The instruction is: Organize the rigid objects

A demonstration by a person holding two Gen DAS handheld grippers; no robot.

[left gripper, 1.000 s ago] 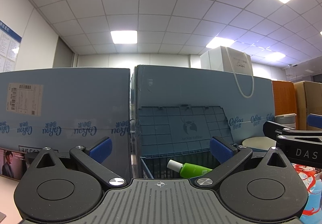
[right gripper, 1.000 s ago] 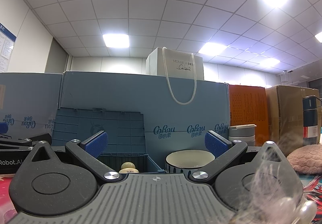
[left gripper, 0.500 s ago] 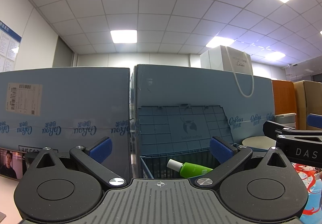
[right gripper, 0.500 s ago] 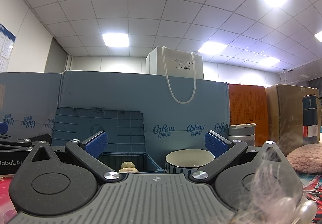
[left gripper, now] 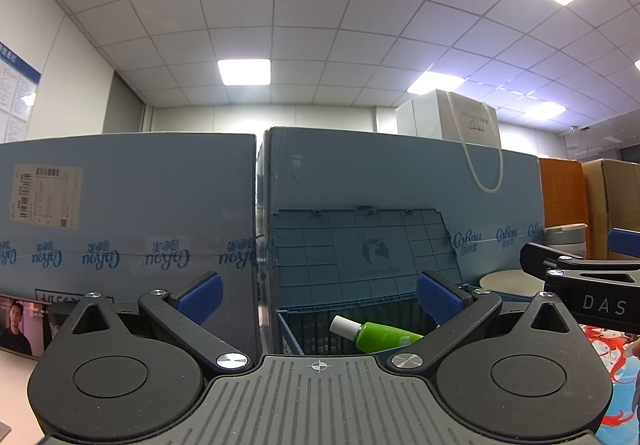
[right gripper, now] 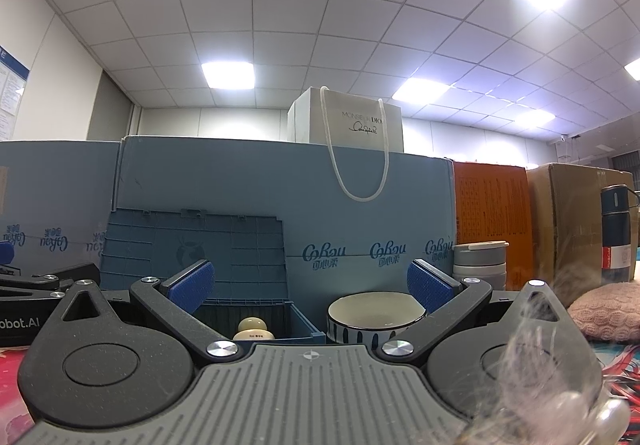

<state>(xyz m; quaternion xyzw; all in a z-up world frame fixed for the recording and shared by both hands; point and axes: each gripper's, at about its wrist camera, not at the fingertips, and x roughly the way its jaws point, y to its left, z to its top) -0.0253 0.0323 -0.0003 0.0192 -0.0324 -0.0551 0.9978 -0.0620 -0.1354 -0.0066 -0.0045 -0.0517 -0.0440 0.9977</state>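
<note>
Green bottle [left gripper: 378, 335] in crate [left gripper: 356, 245] (lid up), grippers [left gripper: 318, 295] agape

Open crate [left gripper: 292, 329] stood ahead, its top unobstructed; raised lid [left gripper: 360, 249] and blue cartons [left gripper: 128, 213] walled the far side. Bowl [right gripper: 376, 315] stood just beside the crate; stacked containers [right gripper: 479, 265] and flask [right gripper: 616, 233] crowded the right.

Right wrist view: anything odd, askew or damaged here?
A tuft of pale fluff with pearly beads sits right against the lens at lower right, blurring that corner. Otherwise nothing stands out: the bowl stands upright beside the blue crate.
</note>
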